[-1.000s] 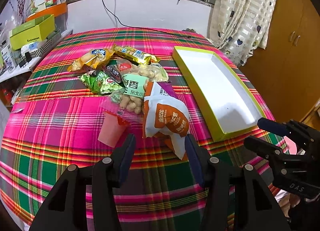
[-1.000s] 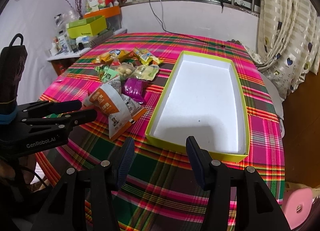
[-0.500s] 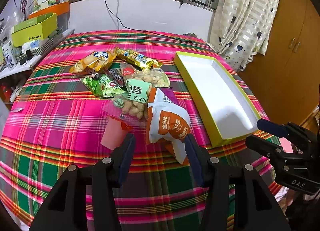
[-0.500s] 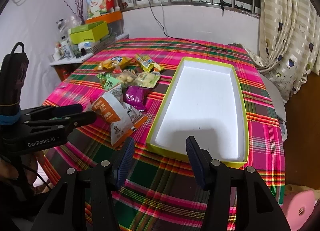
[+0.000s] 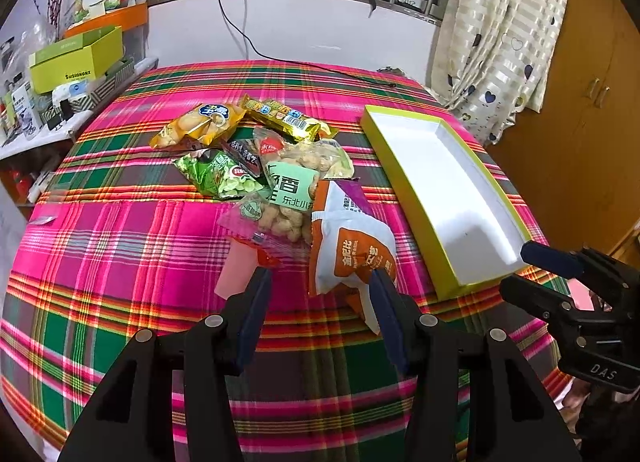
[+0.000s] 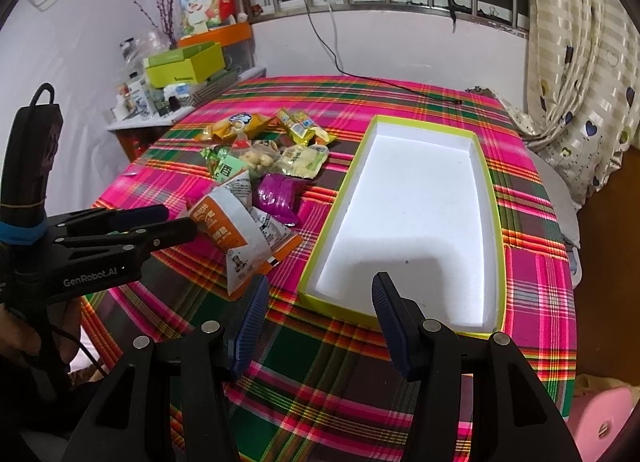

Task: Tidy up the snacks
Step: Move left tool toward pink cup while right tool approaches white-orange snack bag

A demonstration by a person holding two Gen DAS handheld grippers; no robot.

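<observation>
A heap of snack packets lies mid-table: an orange-and-white bag (image 5: 352,250) nearest, a clear peanut bag with a green label (image 5: 288,198), a green pea packet (image 5: 216,178), a yellow packet (image 5: 196,126) and a gold bar packet (image 5: 288,118). A purple packet (image 6: 278,194) lies beside the orange-and-white bag (image 6: 236,230). A shallow lime-edged white box (image 5: 444,186) (image 6: 412,218) lies empty to the right. My left gripper (image 5: 320,286) is open, held just before the orange-and-white bag. My right gripper (image 6: 318,294) is open, empty, at the box's near edge.
The round table wears a pink and green plaid cloth (image 5: 120,254). A side shelf with a lime box (image 5: 76,58) and clutter stands at the left. A black cable (image 5: 240,38) runs from the window. A curtain (image 5: 500,30) and a wooden cupboard (image 5: 592,102) stand at the right.
Both grippers have drawn back and lifted slightly, so the table looks farther away. The snacks and the box have not moved. Both grippers stay open.
</observation>
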